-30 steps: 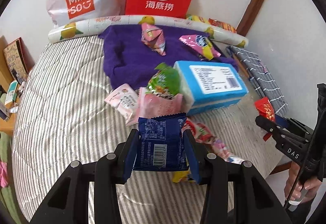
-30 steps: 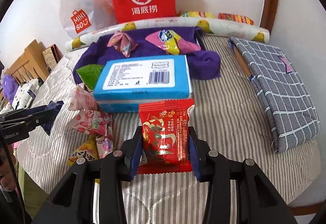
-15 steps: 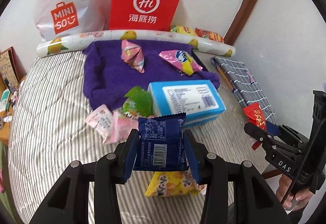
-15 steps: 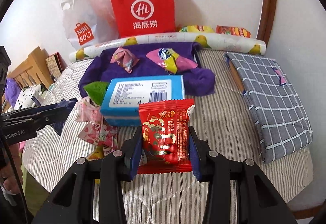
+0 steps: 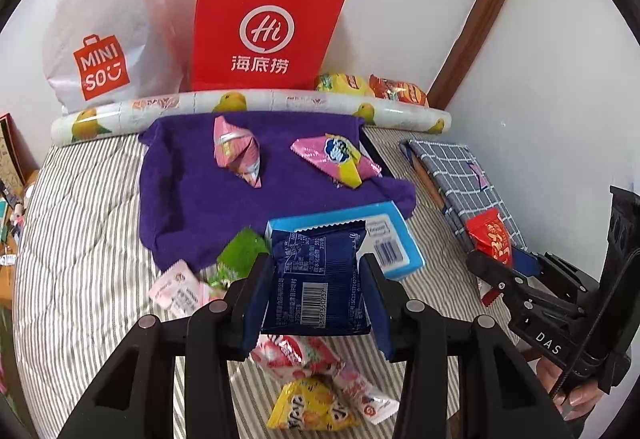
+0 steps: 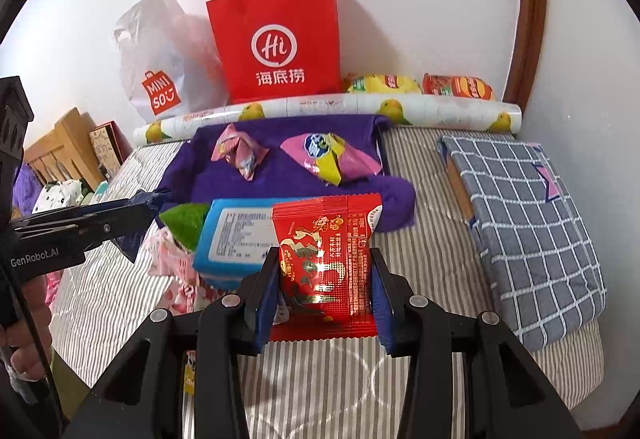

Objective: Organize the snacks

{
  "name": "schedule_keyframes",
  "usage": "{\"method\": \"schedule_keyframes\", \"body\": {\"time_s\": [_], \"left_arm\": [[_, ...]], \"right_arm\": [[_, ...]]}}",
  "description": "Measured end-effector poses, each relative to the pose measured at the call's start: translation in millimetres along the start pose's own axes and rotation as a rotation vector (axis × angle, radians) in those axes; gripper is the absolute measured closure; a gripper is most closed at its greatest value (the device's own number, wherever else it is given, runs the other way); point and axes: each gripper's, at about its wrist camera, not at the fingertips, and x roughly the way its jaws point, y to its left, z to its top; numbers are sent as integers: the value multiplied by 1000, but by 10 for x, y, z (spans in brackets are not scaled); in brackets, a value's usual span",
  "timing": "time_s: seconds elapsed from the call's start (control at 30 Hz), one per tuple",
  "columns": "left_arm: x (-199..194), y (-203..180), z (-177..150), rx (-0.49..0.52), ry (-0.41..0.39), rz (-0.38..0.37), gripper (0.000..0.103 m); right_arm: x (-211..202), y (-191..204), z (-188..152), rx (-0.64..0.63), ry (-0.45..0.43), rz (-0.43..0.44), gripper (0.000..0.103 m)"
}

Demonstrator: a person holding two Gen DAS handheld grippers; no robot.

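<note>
My left gripper (image 5: 316, 275) is shut on a dark blue snack packet (image 5: 316, 267), held above the striped bed. My right gripper (image 6: 325, 271) is shut on a red snack packet (image 6: 328, 255), also lifted off the bed; the same red packet (image 5: 490, 241) shows at the right of the left wrist view. Below lie a blue tissue pack (image 6: 236, 235), a green packet (image 5: 242, 251), pink packets (image 5: 180, 285) and a yellow one (image 5: 308, 407). Two pink wrapped snacks (image 5: 236, 151) (image 5: 336, 159) rest on a purple towel (image 5: 192, 191).
A red paper bag (image 5: 264, 31) and a white plastic bag (image 5: 104, 39) stand against the wall behind a fruit-print roll (image 5: 248, 103). Yellow and red packets (image 6: 420, 85) lie behind the roll. A grey checked cloth (image 6: 524, 207) lies at the right. A wooden headboard (image 6: 60, 155) is left.
Both grippers have risen with their packets still held, so the bed and the snacks on it look farther away. The bags at the wall have come further into view.
</note>
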Motion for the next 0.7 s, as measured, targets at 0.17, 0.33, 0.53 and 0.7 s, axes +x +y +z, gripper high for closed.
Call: {"method": "schedule_keyframes", "body": {"time_s": [0.17,0.33,0.53,0.7], "left_arm": [[45,73,112,-5,-4,13,61],[115,181,204,-25,1,22,61],[198,319,337,-43,2,27,61],[267,466,457,-62,-1,48,61]], "right_arm": [[83,0,132,-6,-9,6,62],[237,-7,240,-9,-2,16,62],[404,-72,366,1,4,24,62],[549,-156,497,12,4,16,62]]}}
